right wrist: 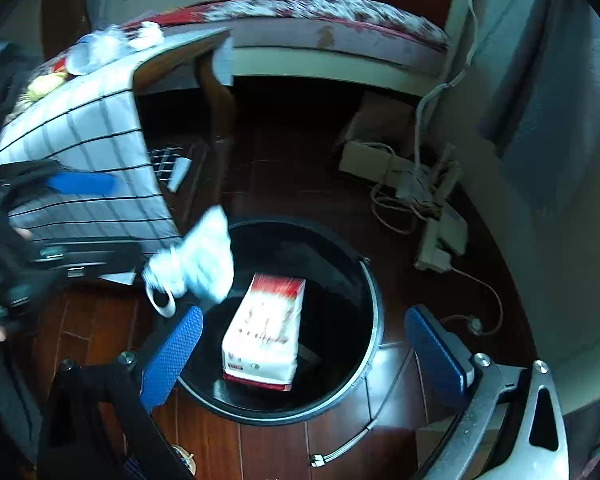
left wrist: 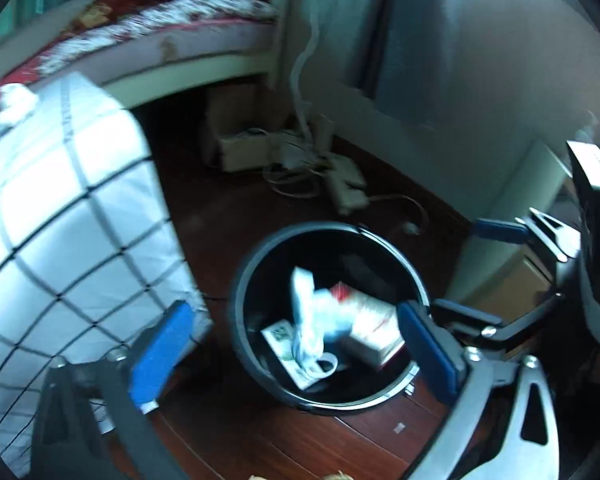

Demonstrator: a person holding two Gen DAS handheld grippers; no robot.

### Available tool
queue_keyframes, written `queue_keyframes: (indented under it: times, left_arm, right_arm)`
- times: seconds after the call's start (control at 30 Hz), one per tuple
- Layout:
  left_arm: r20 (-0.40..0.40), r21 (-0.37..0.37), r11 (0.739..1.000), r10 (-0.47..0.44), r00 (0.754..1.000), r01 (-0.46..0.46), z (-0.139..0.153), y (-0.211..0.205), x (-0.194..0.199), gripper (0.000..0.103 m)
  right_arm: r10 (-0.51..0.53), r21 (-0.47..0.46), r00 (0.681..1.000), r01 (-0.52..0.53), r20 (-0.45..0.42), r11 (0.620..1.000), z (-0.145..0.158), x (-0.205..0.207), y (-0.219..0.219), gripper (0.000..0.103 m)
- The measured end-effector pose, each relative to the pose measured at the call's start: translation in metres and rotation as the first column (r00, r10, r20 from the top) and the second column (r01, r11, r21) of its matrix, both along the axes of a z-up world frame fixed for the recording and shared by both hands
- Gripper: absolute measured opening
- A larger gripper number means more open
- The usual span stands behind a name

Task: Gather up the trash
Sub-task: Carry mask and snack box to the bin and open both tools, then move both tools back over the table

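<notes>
both grippers gape empty over the bin; a blurred white wrapper hides its rim.

Dark wood floor, bed behind

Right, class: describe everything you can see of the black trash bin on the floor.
The trash bin is round, black and glossy, likely plastic, with a pale metal-looking band at its rim. It stands upright and open on the dark wooden floor, beside the checked cloth. Inside lie a red-and-white carton, a smaller printed box and crumpled white wrapping.
</notes>
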State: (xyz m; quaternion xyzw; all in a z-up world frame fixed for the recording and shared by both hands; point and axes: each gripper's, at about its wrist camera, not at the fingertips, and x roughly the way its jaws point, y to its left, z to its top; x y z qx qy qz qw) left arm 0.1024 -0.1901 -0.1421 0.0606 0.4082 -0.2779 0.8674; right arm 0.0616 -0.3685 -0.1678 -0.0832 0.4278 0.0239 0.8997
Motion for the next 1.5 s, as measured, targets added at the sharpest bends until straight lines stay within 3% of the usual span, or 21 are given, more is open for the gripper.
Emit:
queue_keyframes:
  times: [0.23, 0.73, 0.93, 1.23, 1.37, 1.5]
  left_arm:
    - [0.037, 0.031, 0.998, 0.058, 0.998, -0.059, 0.004, 0.009, -0.003, 0.102]
    - [0.107, 0.016, 0.996, 0.082, 0.991, -0.084, 0.026, 0.028, -0.005, 0.102]
    - [0.154, -0.005, 0.992, 0.127, 0.980, -0.128, 0.052, 0.041, -0.007, 0.102]
    - [0.223, -0.040, 0.967, 0.254, 0.941, -0.251, 0.082, 0.090, -0.002, 0.102]
    - [0.243, -0.058, 0.946, 0.322, 0.915, -0.318, 0.091, 0.125, 0.002, 0.102]
    - [0.255, -0.078, 0.916, 0.401, 0.880, -0.394, 0.097, 0.165, 0.003, 0.102]
  right_arm:
    - [-0.081, 0.000, 0.996, 0.081, 0.028, 0.997, 0.008, 0.001, -0.012, 0.102]
    - [-0.071, 0.011, 0.993, 0.070, 0.094, 0.997, 0.033, 0.002, 0.003, 0.102]
    - [-0.087, 0.049, 0.984, 0.080, 0.158, 0.996, 0.055, 0.007, 0.014, 0.102]
    - [-0.114, 0.154, 0.950, 0.072, 0.291, 0.986, 0.098, 0.018, 0.045, 0.102]
    - [-0.052, 0.177, 0.936, -0.011, 0.348, 0.984, 0.112, 0.027, 0.077, 0.102]
    - [0.033, 0.148, 0.940, -0.088, 0.339, 0.985, 0.123, 0.040, 0.123, 0.102]
